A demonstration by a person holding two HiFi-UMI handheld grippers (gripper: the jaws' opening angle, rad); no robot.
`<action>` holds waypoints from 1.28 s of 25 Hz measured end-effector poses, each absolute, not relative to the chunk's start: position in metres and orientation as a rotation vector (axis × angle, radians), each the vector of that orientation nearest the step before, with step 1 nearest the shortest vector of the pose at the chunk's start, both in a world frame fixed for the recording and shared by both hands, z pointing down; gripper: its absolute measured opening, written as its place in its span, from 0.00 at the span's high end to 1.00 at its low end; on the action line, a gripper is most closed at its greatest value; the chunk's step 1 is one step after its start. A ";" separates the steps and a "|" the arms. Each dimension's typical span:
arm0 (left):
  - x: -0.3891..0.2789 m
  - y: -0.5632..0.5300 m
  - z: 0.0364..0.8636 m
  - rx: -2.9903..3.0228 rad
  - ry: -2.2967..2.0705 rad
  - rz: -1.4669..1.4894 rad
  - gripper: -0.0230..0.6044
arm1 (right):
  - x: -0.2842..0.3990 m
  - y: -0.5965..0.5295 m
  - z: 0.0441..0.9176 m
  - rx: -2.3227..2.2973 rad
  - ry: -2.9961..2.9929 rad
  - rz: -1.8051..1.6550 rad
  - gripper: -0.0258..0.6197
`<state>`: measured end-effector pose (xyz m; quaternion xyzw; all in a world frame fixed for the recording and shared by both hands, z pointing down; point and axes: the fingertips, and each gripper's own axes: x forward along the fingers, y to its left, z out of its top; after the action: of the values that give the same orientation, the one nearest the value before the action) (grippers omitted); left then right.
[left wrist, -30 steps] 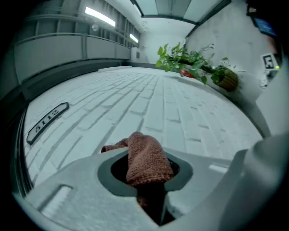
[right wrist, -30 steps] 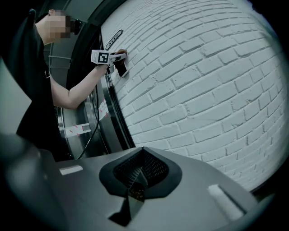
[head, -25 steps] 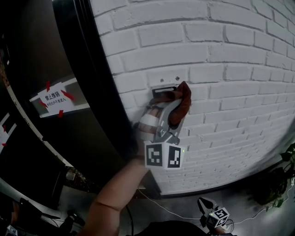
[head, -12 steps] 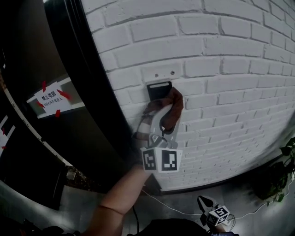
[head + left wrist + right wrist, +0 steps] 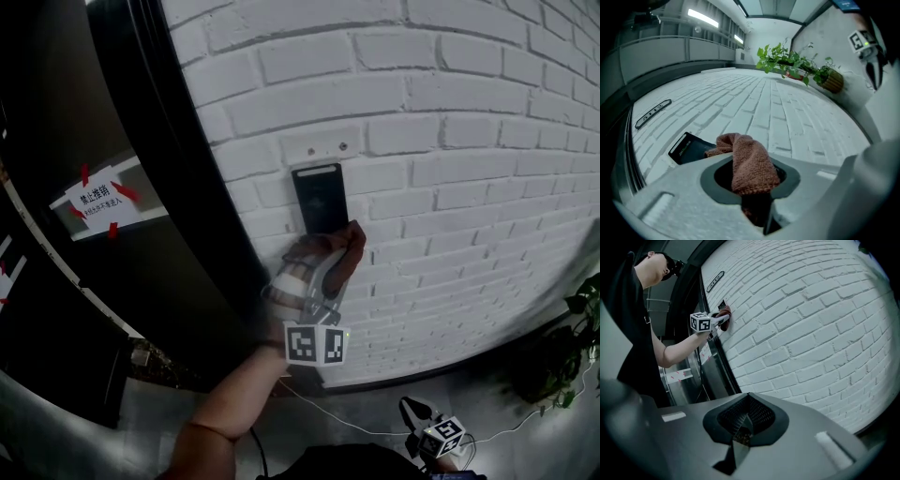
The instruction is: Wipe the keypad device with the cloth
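1 brown cloth (image 5: 749,161) sits pinched in the left claw (image 5: 757,197) just below the keypad device (image 5: 319,199); right claw (image 5: 739,434) pressed together.

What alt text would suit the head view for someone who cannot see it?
A person's left gripper presses a crumpled reddish-brown knitted cloth to a white-painted brick wall, right at the lower edge of a black rectangular wall-mounted keypad device. A dark door frame runs down the left side.
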<state>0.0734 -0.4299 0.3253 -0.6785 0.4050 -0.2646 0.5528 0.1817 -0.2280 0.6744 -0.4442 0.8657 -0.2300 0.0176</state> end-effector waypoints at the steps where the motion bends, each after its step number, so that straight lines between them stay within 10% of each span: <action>1: 0.065 -0.430 0.325 -1.610 0.973 -0.623 0.82 | 0.183 -0.228 0.675 -1.380 2.692 -0.715 0.96; 10: 0.045 -0.428 0.276 -1.883 1.156 -0.380 0.82 | 0.181 -0.230 0.674 -1.321 2.725 -0.707 0.96; 32: 0.060 -0.224 0.595 -3.186 1.073 -0.246 0.82 | 0.143 -0.201 0.685 -1.011 2.902 -0.752 0.96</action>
<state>0.0600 -0.2235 0.5949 -0.9390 0.3162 -0.0724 -0.1143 0.1426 -0.2006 0.6848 -0.3196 0.9172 -0.2376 -0.0112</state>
